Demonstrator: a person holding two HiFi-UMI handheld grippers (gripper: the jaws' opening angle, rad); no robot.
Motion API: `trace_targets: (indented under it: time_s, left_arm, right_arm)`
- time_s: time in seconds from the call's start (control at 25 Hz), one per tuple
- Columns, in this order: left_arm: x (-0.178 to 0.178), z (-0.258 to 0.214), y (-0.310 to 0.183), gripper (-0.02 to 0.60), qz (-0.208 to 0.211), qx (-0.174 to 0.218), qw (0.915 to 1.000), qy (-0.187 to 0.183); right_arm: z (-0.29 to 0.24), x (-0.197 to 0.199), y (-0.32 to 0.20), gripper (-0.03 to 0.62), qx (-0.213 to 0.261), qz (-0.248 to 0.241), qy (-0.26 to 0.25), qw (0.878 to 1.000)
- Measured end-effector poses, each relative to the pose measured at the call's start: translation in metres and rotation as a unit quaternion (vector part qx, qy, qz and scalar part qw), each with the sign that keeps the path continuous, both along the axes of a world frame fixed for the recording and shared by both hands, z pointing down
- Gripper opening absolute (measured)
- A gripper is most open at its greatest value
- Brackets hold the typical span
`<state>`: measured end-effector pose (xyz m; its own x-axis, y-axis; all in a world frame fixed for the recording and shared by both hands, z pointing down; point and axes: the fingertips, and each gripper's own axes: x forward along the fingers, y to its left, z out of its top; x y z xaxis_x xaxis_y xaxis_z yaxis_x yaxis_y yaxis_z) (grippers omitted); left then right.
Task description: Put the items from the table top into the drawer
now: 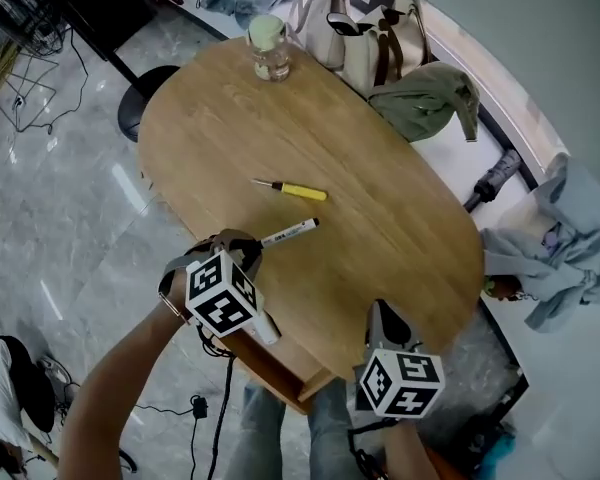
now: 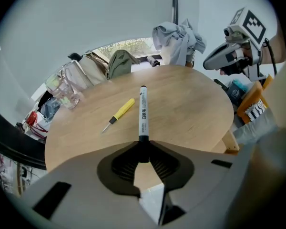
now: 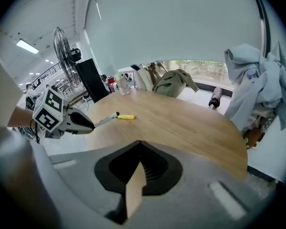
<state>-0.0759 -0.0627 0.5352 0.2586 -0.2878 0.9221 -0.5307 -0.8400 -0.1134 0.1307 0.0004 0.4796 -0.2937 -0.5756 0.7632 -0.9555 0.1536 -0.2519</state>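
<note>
The right gripper (image 3: 139, 143) has its jaws together and is empty. The drawer (image 1: 280, 368) projects from under the near edge of the table (image 1: 400, 228). The left gripper (image 2: 143, 144) is clamped on the tail end of the marker (image 2: 142, 113), which points out over the table. The marker is probably light, stiff and smooth, and may pivot in an end grip. Beyond lies the screwdriver (image 1: 298, 191); grip it across its yellow handle.

Wooden oval table (image 1: 400, 228) in front of me: yellow screwdriver (image 1: 294, 190) lying flat mid-top, glass jar (image 1: 269, 50) standing at the far end.
</note>
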Motion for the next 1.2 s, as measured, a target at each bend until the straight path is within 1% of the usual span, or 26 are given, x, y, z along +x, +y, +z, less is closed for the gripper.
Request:
trace_targets:
  time_s: [0.16,0.36,0.52,0.72,0.88,1.0,1.04,1.12,1.2]
  left_arm:
    - [-0.001,-0.004,0.017,0.066,-0.037,0.001,0.9993,0.005]
    - [0.0,-0.008,0.042,0.066,-0.094,-0.01,0.9951,0.031]
    - [0.0,-0.008,0.068,0.066,-0.153,-0.02,0.9864,0.056]
    - [-0.003,-0.007,0.098,0.066,-0.226,-0.03,0.9704,0.079]
    - [-0.004,-0.013,0.115,0.066,-0.283,-0.023,0.9528,0.108]
    - [-0.006,-0.018,0.128,0.066,-0.319,-0.015,0.9403,0.119]
    - [-0.007,-0.02,0.132,0.066,-0.332,-0.013,0.935,0.123]
    - [-0.009,-0.023,0.143,0.066,-0.366,-0.013,0.9201,0.138]
    - [-0.012,-0.025,0.154,0.066,-0.403,-0.011,0.9024,0.153]
  right_arm:
    - [-0.003,-0.003,-0.002,0.005,0.007,-0.022,0.006,1.0]
    - [-0.006,-0.005,0.001,0.005,0.01,-0.04,0.008,0.999]
    - [-0.006,-0.007,0.005,0.005,0.009,-0.056,0.013,0.998]
    - [-0.01,-0.014,0.003,0.005,0.011,-0.077,0.015,0.997]
    - [-0.01,-0.024,0.004,0.005,0.013,-0.099,0.015,0.995]
    - [-0.01,-0.033,0.005,0.005,0.011,-0.113,0.012,0.993]
    - [-0.009,-0.036,0.006,0.005,0.01,-0.118,0.011,0.993]
    - [-0.009,-0.042,0.008,0.005,0.008,-0.13,0.011,0.991]
    - [-0.008,-0.048,0.01,0.005,0.007,-0.143,0.012,0.99]
